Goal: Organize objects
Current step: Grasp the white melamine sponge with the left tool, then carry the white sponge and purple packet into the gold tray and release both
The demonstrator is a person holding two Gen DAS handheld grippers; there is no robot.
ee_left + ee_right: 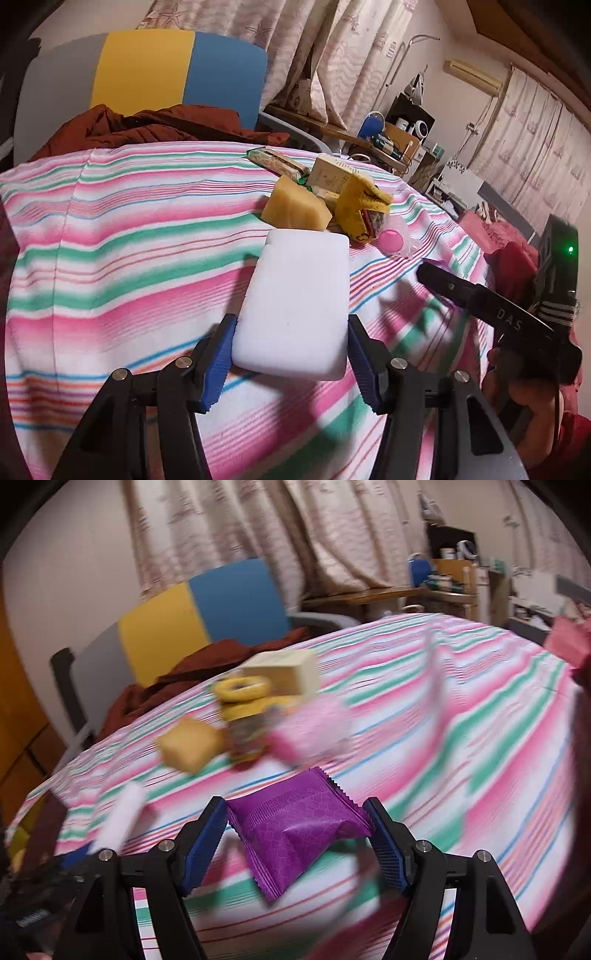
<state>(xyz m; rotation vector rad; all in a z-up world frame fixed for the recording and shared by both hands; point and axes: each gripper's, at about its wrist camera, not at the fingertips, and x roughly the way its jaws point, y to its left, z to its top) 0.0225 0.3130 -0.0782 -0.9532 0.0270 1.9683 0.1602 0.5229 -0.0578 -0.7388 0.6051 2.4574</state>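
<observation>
My left gripper (291, 363) is shut on a white foam block (299, 302), held above the striped cloth. Its blue pads press both long sides of the block. My right gripper (297, 843) is shut on a purple foil packet (295, 830), pinched at both ends and lifted off the cloth. In the left wrist view the right gripper's black finger (480, 302) shows at the right edge. Farther back lies a pile: a yellow sponge (293, 208), a cream box (330, 173), a yellow pouch (360, 210), a pink round item (391, 242) and a snack bar (279, 162).
A pink, green and white striped cloth (110, 240) covers the table. A chair with a yellow and blue back (177, 74) and a rust-brown garment (147, 129) stands behind it. Cluttered shelves and curtains fill the right background. A hand (524, 387) holds the right gripper.
</observation>
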